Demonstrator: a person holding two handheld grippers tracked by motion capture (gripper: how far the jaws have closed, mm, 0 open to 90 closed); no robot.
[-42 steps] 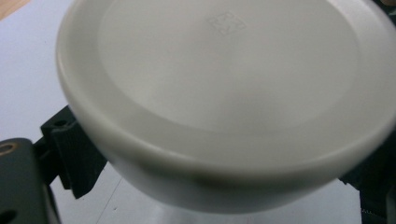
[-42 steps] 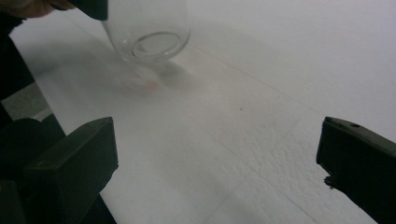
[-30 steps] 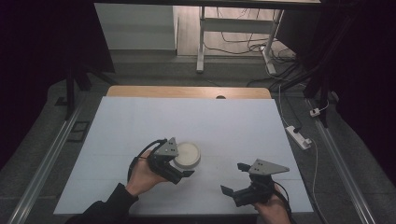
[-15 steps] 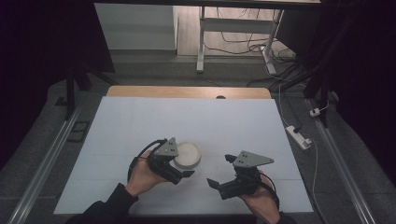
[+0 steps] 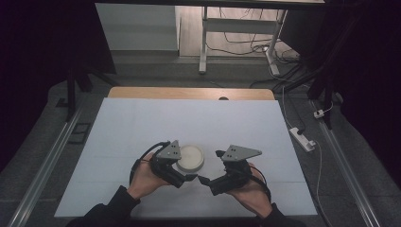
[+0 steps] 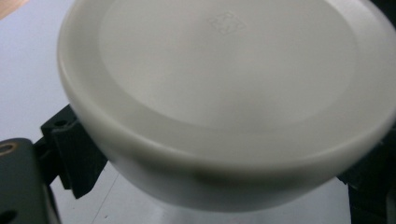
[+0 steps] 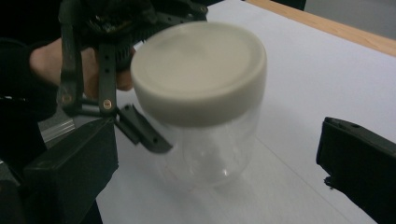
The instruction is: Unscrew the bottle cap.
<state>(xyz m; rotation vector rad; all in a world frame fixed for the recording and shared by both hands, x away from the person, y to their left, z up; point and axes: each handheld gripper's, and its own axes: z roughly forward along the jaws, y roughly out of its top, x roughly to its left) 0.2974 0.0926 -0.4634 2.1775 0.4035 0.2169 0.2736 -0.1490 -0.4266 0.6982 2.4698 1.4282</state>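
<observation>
While your left claw [image 5: 188, 177] clasped the clear jar [image 7: 212, 144] around its body from the near-left side, that jar stood upright on the white tabletop [image 5: 142, 123], slightly left of centre and towards your edge, its cream lid [image 5: 190, 156] seated on top. Your right claw [image 5: 202, 180] stood open, jaws spread wide with the jar ahead between them in the right gripper view, touching nothing. Item count: one jar, one lid, both claws close together.
</observation>
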